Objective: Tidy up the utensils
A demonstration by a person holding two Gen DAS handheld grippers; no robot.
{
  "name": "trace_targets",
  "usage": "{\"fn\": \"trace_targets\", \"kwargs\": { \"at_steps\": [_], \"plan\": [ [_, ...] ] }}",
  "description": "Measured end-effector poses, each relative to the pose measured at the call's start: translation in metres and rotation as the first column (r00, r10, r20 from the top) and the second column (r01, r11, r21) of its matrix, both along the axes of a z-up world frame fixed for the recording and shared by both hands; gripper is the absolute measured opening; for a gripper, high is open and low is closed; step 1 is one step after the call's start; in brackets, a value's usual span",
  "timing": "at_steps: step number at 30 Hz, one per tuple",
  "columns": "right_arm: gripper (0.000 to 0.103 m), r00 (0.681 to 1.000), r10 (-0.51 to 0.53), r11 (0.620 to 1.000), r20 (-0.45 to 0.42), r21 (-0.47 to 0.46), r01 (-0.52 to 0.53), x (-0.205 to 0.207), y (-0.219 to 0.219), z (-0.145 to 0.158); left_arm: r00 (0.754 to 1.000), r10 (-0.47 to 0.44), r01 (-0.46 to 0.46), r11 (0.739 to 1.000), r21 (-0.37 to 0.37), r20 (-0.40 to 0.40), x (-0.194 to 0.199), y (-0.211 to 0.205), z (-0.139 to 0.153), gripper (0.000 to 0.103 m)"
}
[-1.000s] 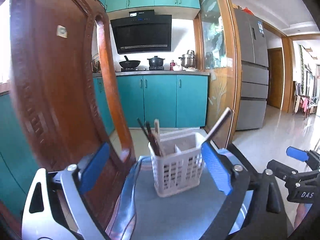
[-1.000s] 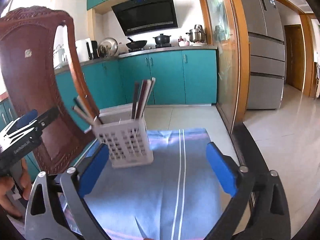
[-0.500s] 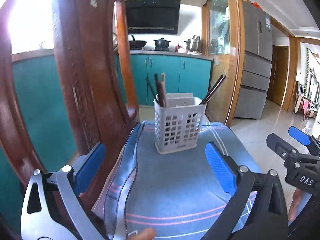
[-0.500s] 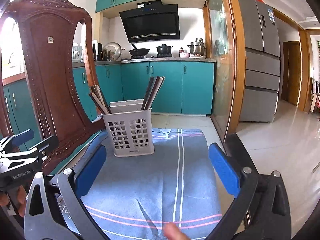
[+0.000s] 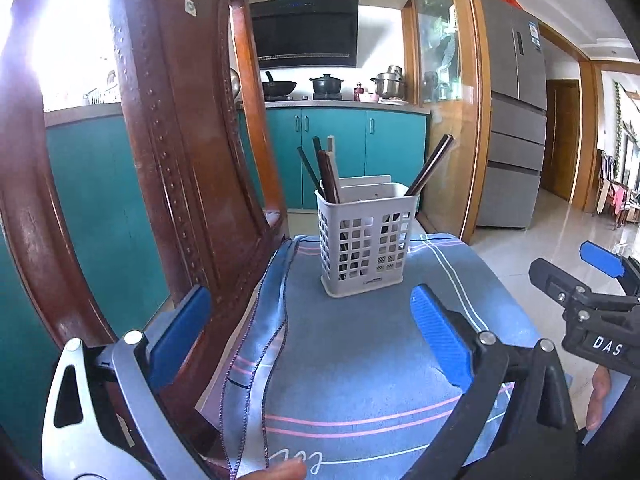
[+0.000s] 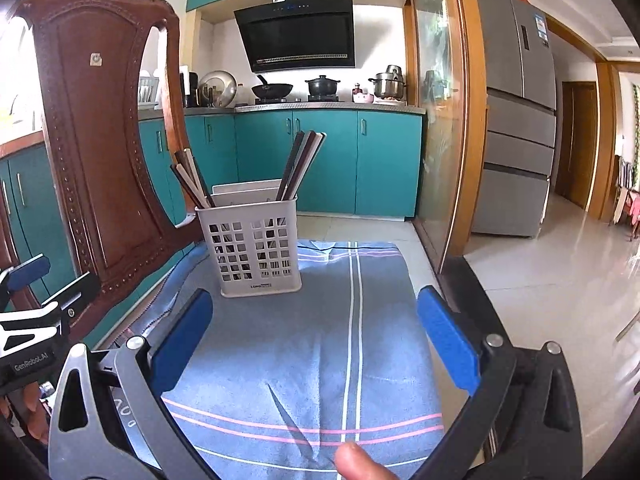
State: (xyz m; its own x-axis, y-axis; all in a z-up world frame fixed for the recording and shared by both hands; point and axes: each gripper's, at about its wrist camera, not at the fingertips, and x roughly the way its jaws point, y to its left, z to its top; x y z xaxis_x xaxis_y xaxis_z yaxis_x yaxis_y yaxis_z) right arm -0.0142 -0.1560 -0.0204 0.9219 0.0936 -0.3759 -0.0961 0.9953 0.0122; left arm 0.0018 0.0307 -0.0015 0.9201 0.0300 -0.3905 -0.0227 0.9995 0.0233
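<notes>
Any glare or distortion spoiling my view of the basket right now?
Left wrist: window glare blows out the upper left behind the chair; the utensil basket stays sharp. Right wrist: evenly lit, basket crisp; fisheye bows the door frame, and floor glare sits far right.

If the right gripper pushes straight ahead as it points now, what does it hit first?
Probably the white utensil basket on the blue cloth, slightly left of the right gripper centreline. Depth is unclear; bare cloth lies between.
</notes>
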Motion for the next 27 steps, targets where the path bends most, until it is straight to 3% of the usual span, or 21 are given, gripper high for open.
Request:
{"fn": "trace_targets", "kwargs": {
  "at_steps": [27],
  "plan": [
    [0.100,1.000,0.000,1.000,0.008,-0.026,0.000,-0.0020,0.0060,-0.0064,1.000,0.002,-0.002,1.000,0.010,-0.007,-0.0053,-0.0095,-0.0048,0.100]
  ]
}}
